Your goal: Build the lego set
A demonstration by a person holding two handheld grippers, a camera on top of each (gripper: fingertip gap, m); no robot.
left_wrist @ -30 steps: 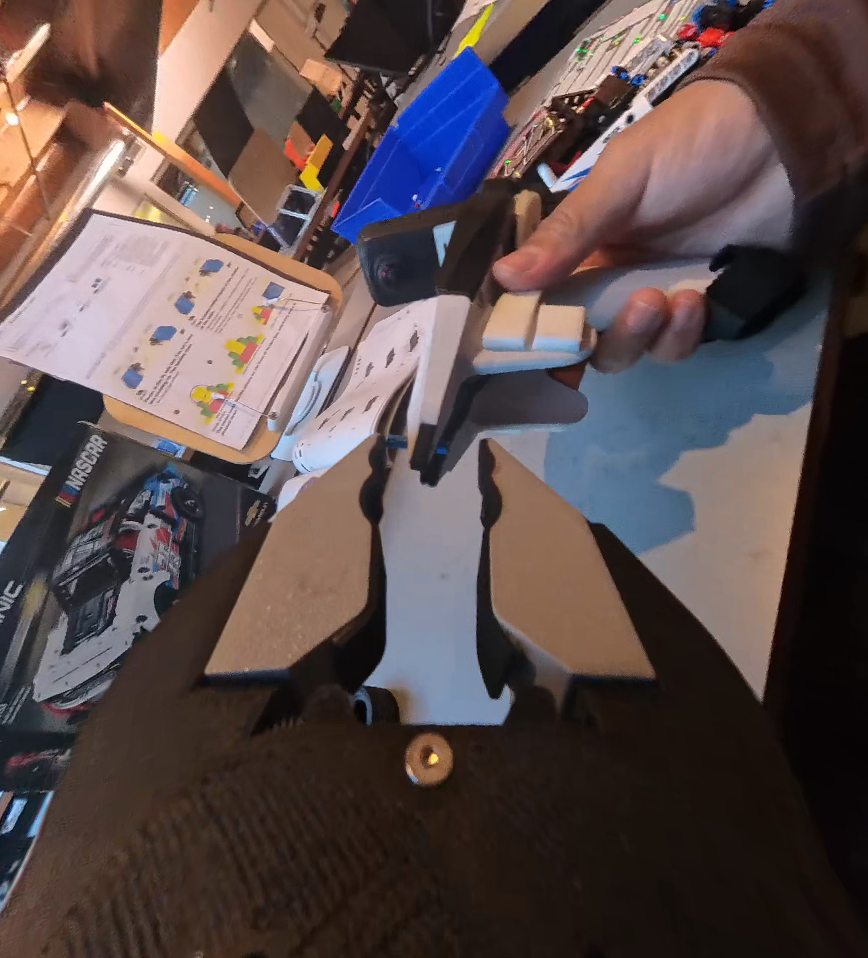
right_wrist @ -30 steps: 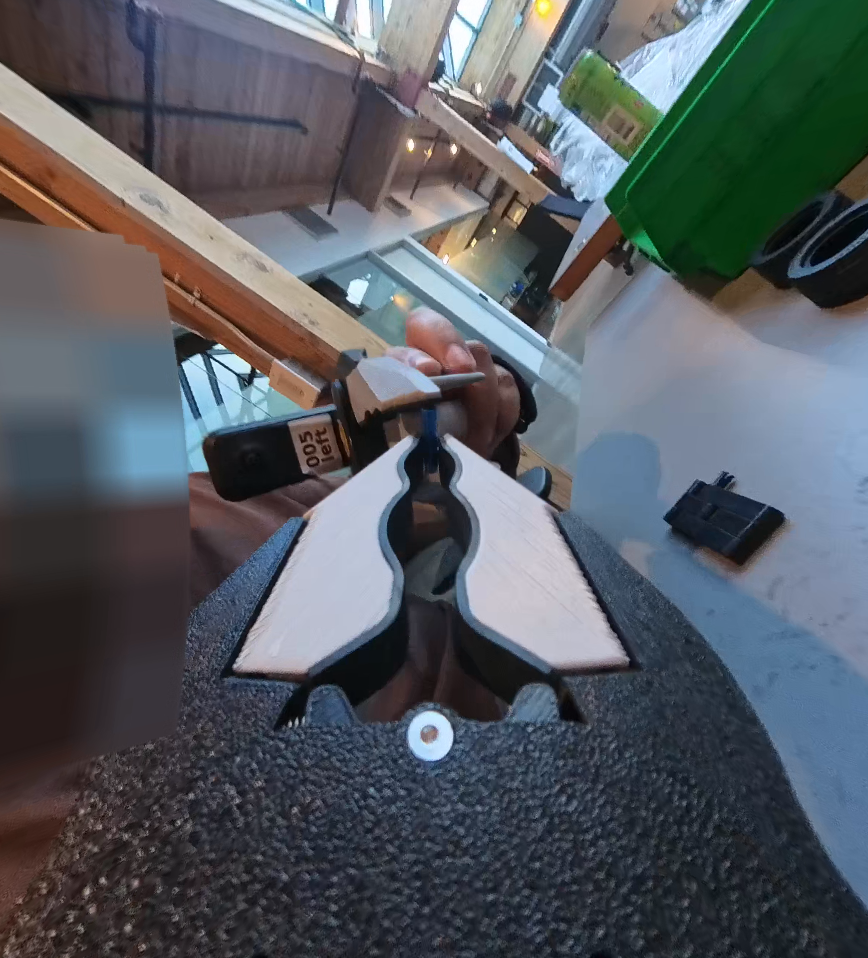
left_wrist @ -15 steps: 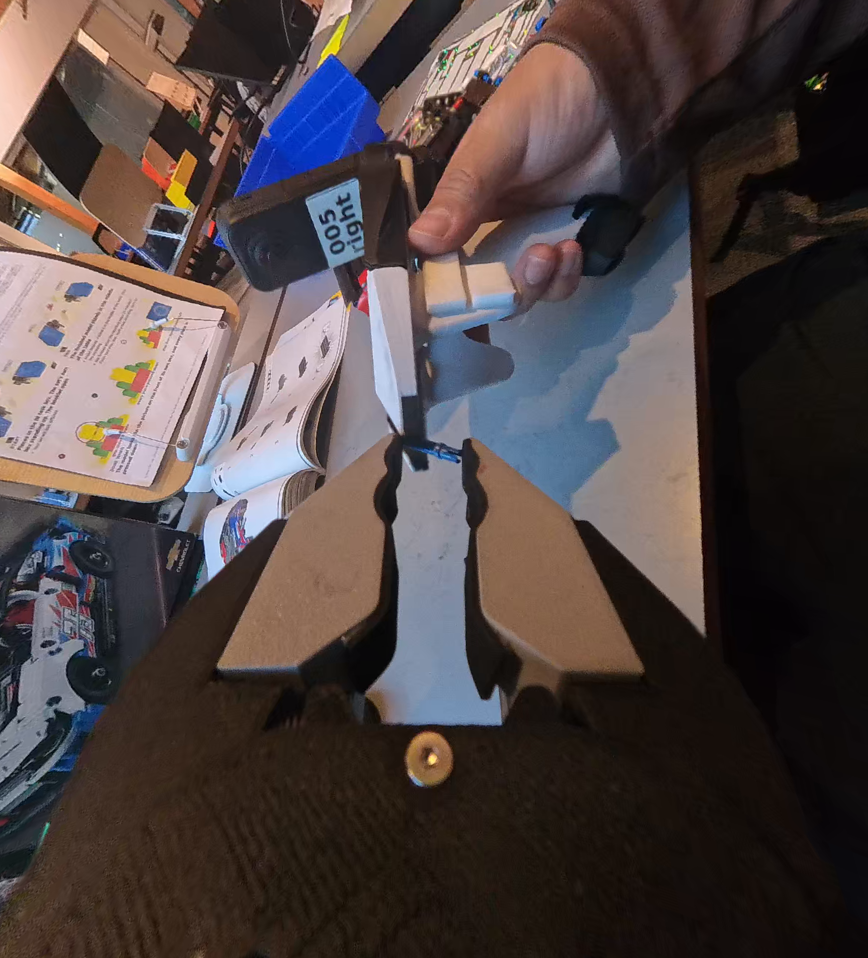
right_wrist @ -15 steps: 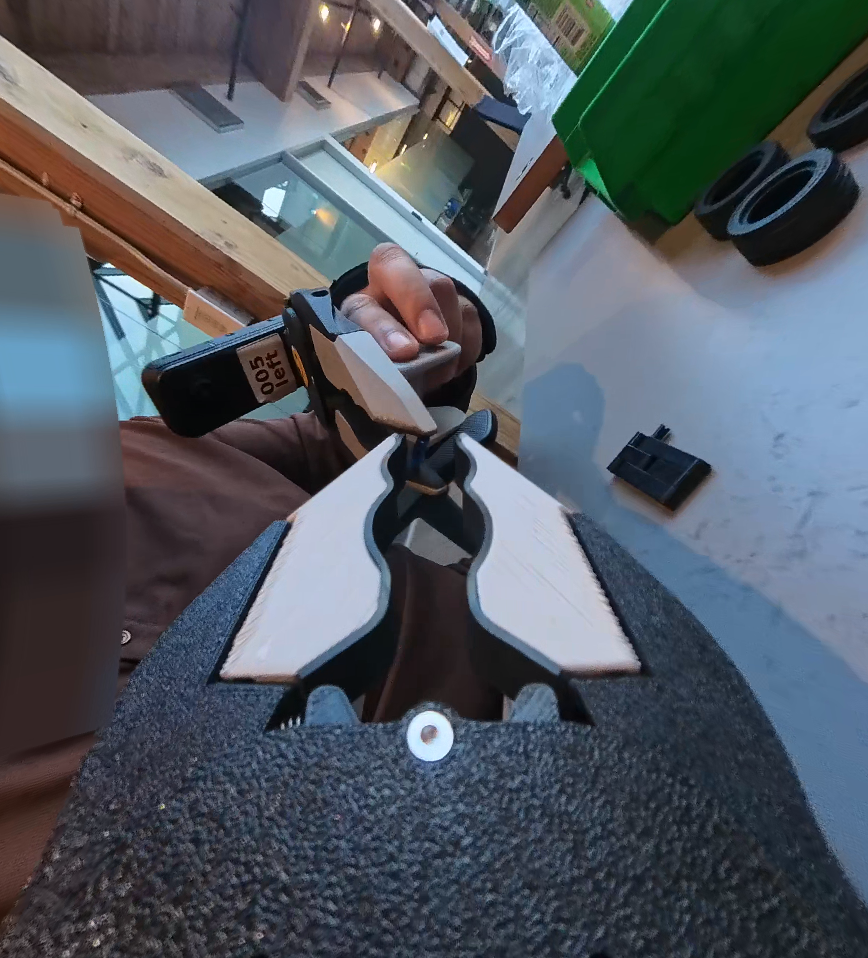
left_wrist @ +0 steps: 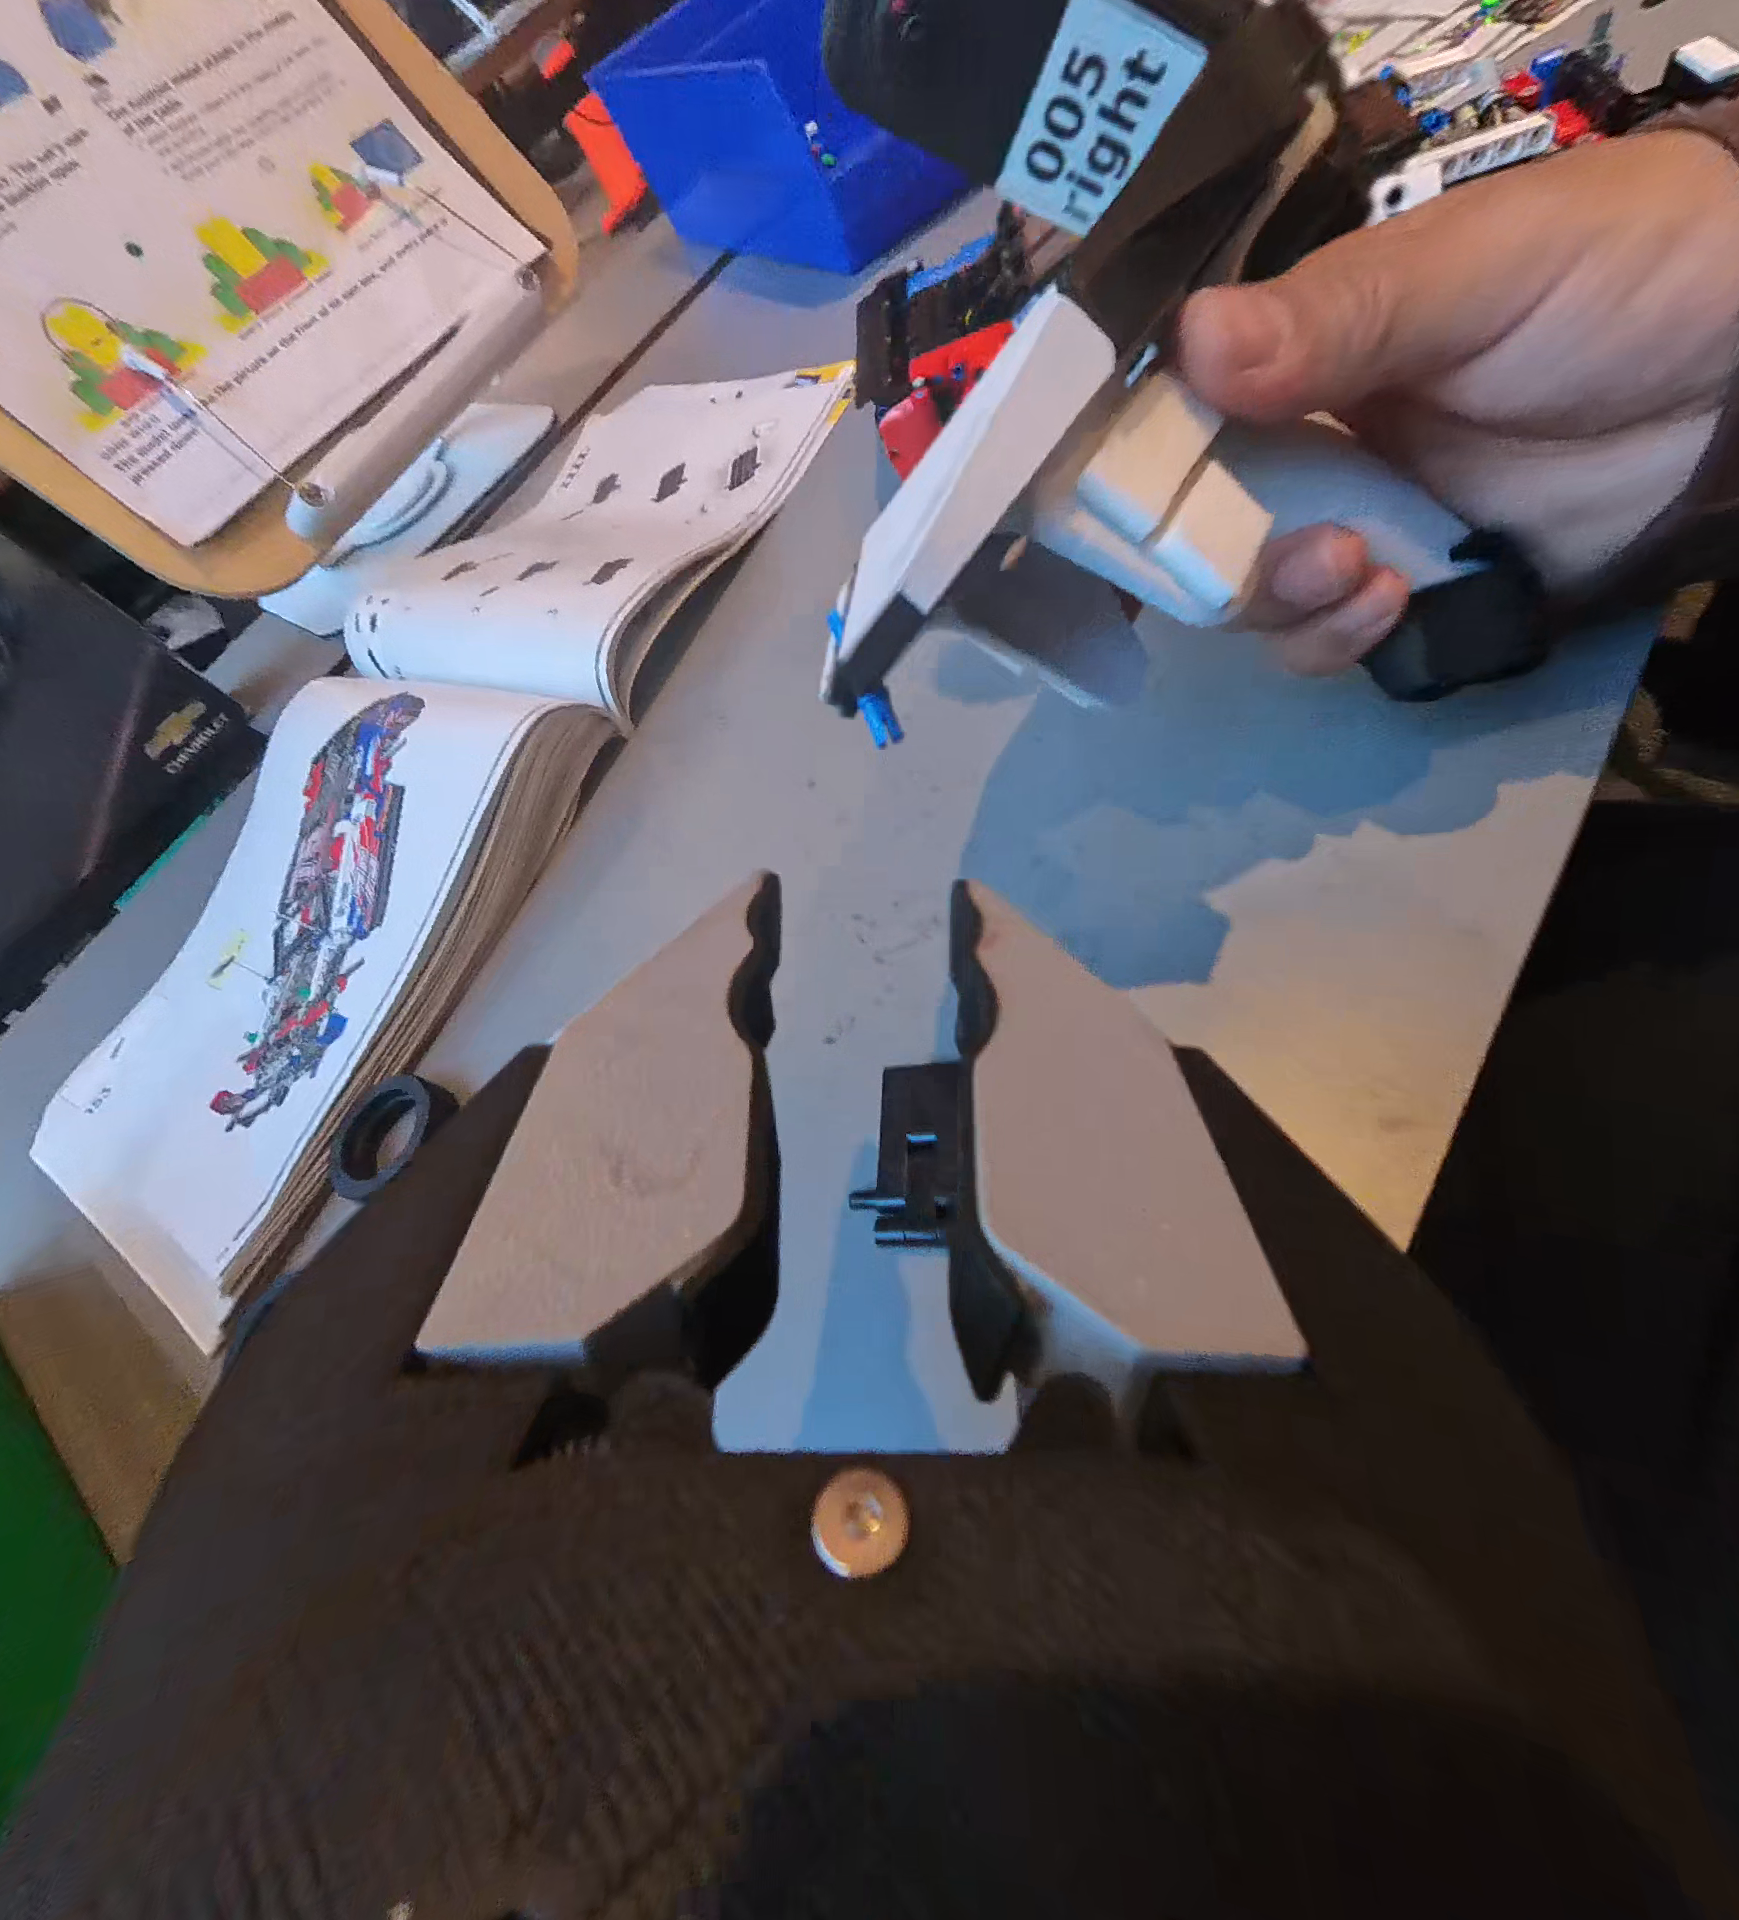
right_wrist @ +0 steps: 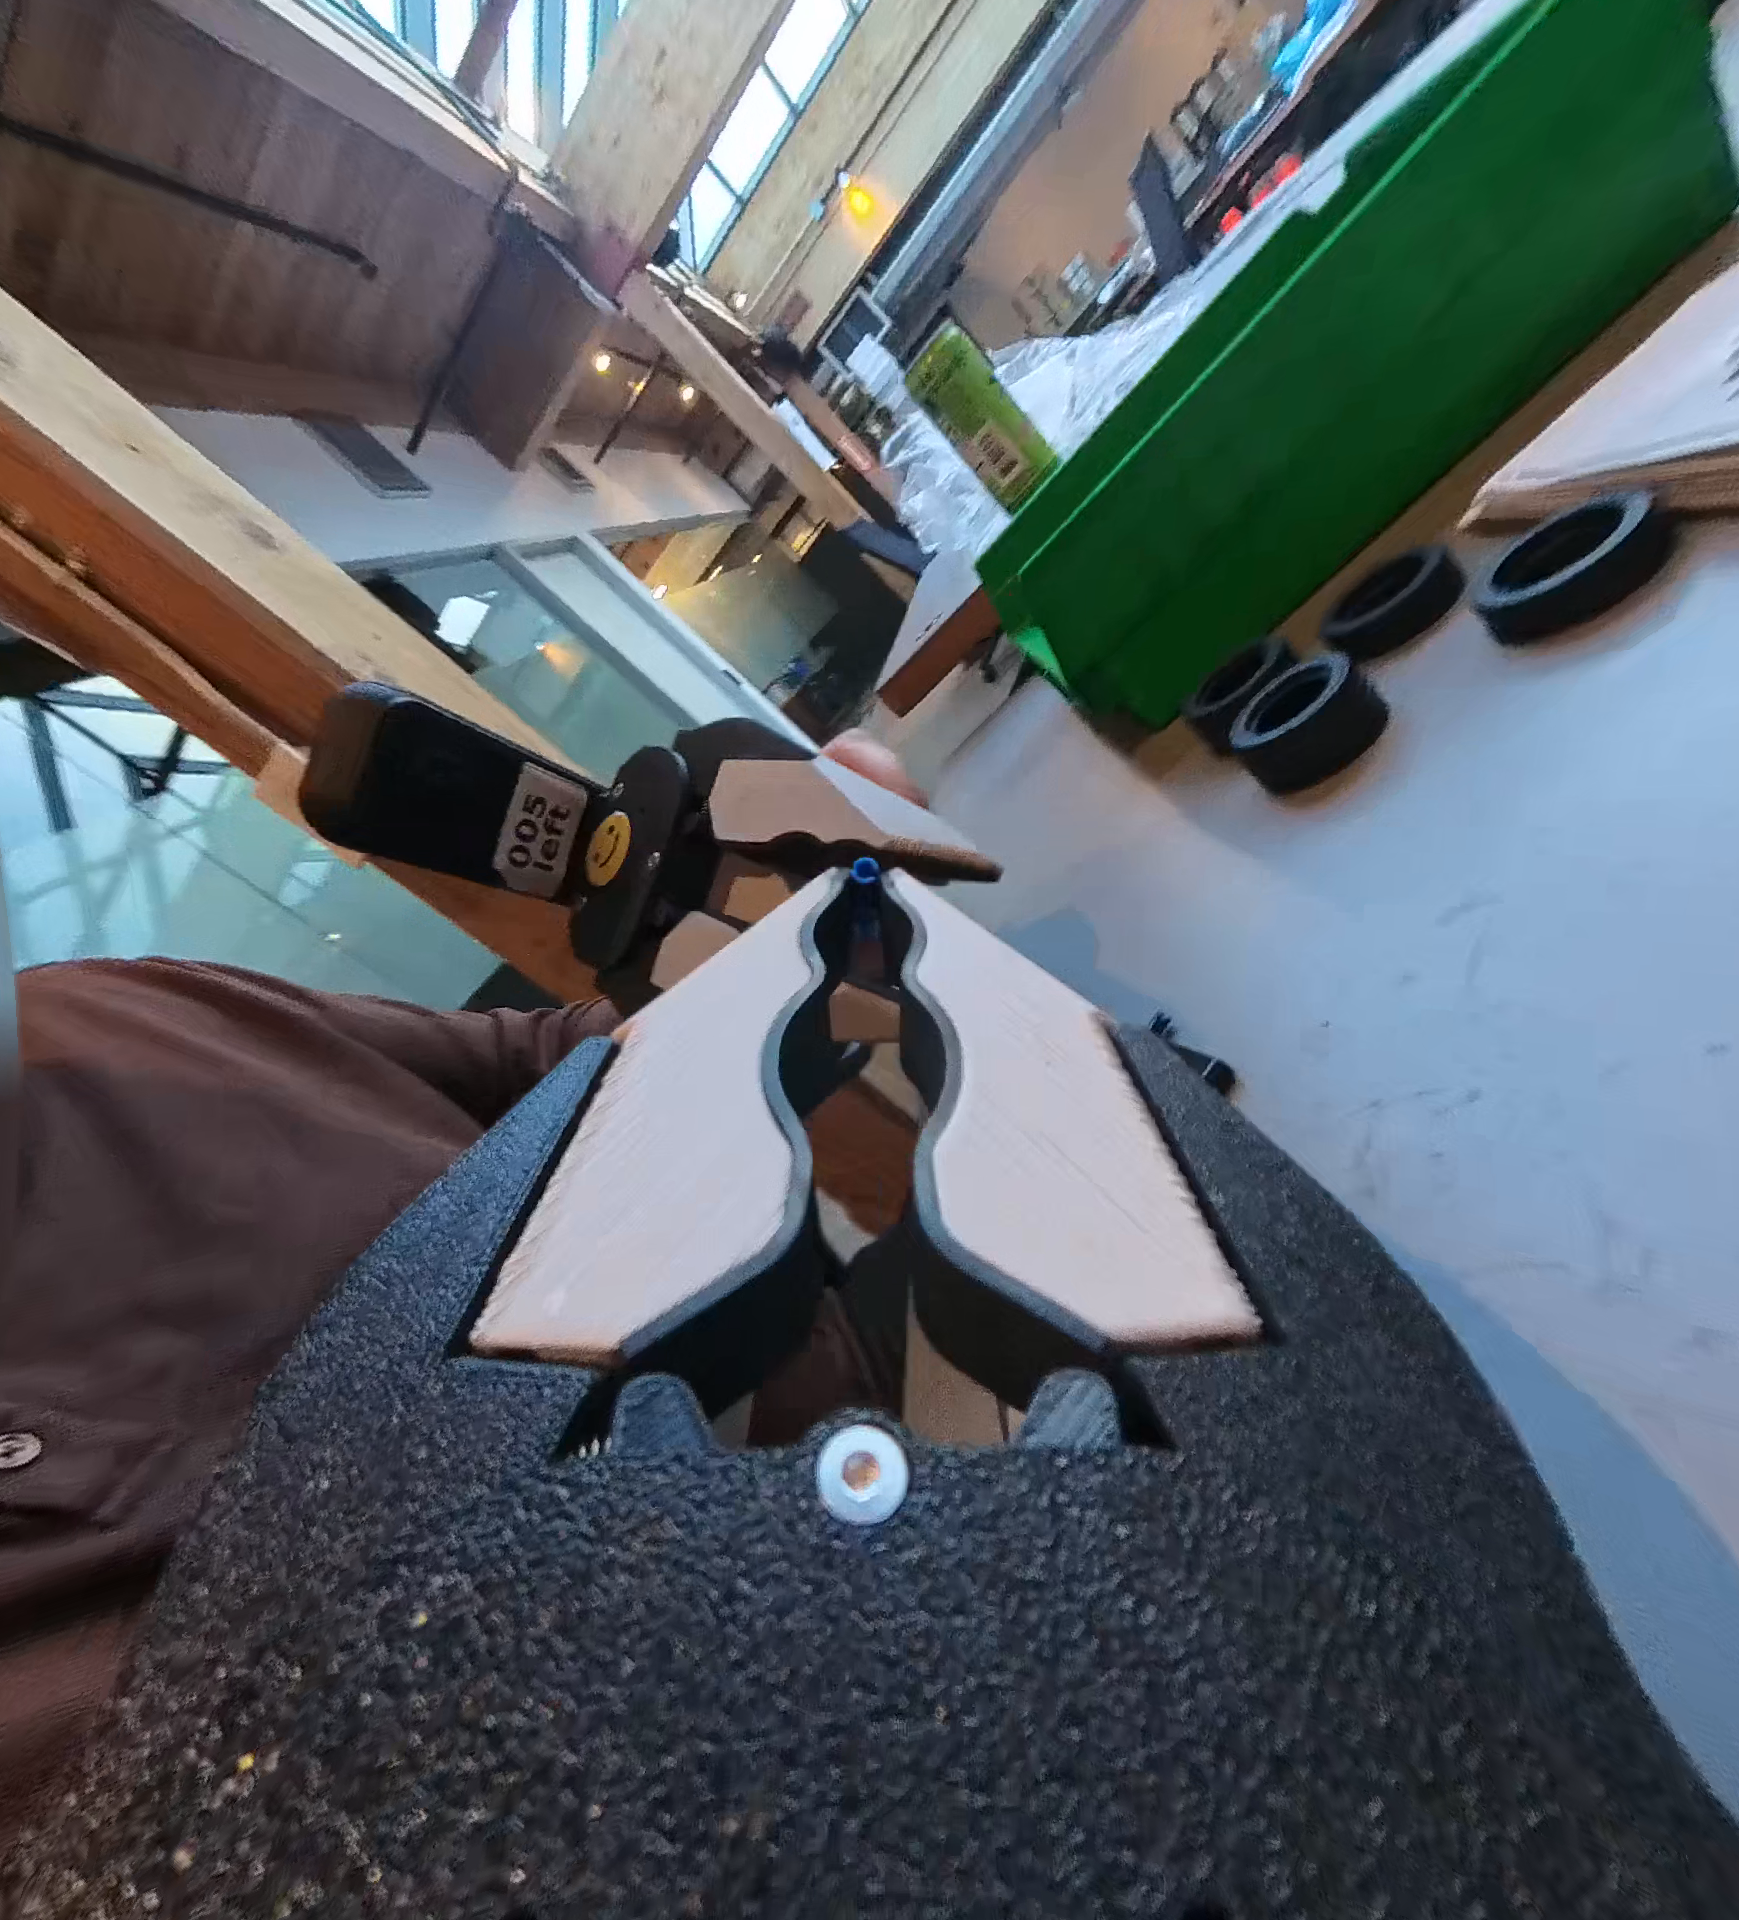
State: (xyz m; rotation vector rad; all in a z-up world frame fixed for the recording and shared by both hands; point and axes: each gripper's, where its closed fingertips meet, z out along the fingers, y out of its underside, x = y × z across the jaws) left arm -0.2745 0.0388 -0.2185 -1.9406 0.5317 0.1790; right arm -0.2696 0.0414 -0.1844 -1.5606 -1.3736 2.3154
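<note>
1. The right gripper (right_wrist: pixel 863 894) has its jaws pressed together on a tiny blue plastic lego pin (right_wrist: pixel 861 883). The pin sticks out from the very tips.
2. The left gripper (left_wrist: pixel 863 904) has its jaws spread apart. They hold nothing.
3. A small black plastic lego piece (left_wrist: pixel 912 1153) lies flat on the pale grey surface (left_wrist: pixel 1312 997). Seen from the left wrist, it sits between the open left jaws, close to one finger, not touching as far as I can tell.
4. The blue pin hangs in the air, up and past the black piece, and apart from it.
5. An open paper instruction book (left_wrist: pixel 325 935) lies beside the black piece, with a black rubber tyre (left_wrist: pixel 382 1138) against it.
6. I think the next step is to lift the black piece and push the pin in.
7. What could go wrong:
   - The pin is only held by its end, so a crooked push could twist it or pop it out.
   - The black piece is flat and low, so the jaws could slide over it or knock it away.
</note>
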